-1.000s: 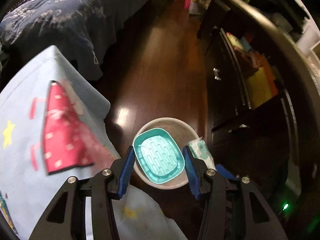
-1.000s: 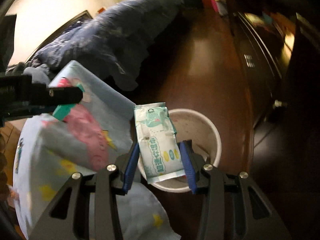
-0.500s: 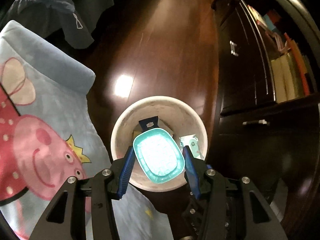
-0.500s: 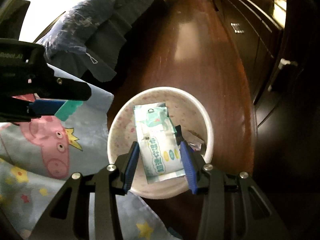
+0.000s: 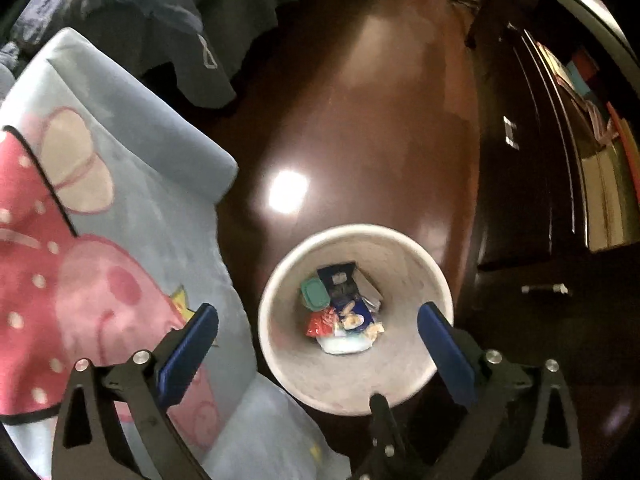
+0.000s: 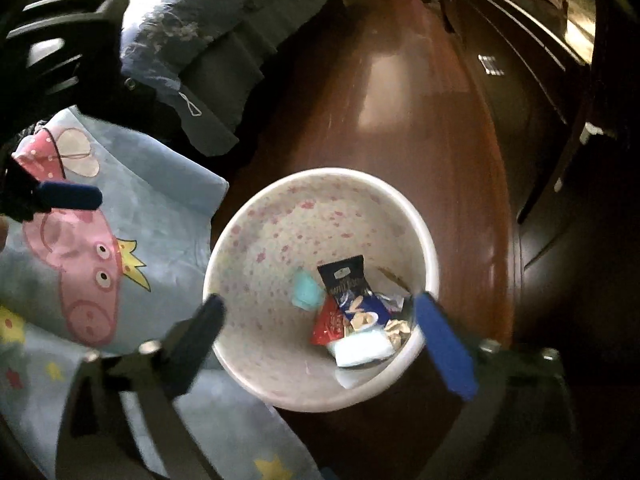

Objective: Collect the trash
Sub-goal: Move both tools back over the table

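Observation:
A white bin (image 5: 340, 384) speckled with pink (image 6: 280, 236) stands on the floor below both grippers. At its bottom lie a teal dish (image 5: 314, 294) (image 6: 306, 292), a pale wipes pack (image 5: 344, 345) (image 6: 360, 347), a dark blue snack bag (image 6: 347, 282) and a red wrapper (image 6: 328, 324). My left gripper (image 5: 316, 312) hangs over the bin, its jaws opening wide with nothing between them. The jaws of my right gripper (image 6: 320, 302) are also opening wide above the bin and hold nothing. One blue left fingertip (image 6: 68, 196) shows at the left edge of the right wrist view.
A light blue blanket (image 5: 132, 208) printed with a pink cartoon pig (image 6: 84, 272) lies against the bin's left side. Dark bedding (image 6: 224, 40) hangs behind it. A dark wooden cabinet (image 5: 532, 184) with drawers lines the right. Glossy brown floor (image 5: 360, 120) runs between them.
Both grippers opened wide. The teal dish left the left gripper and the wipes pack left the right one; both now lie at the bottom of the bin.

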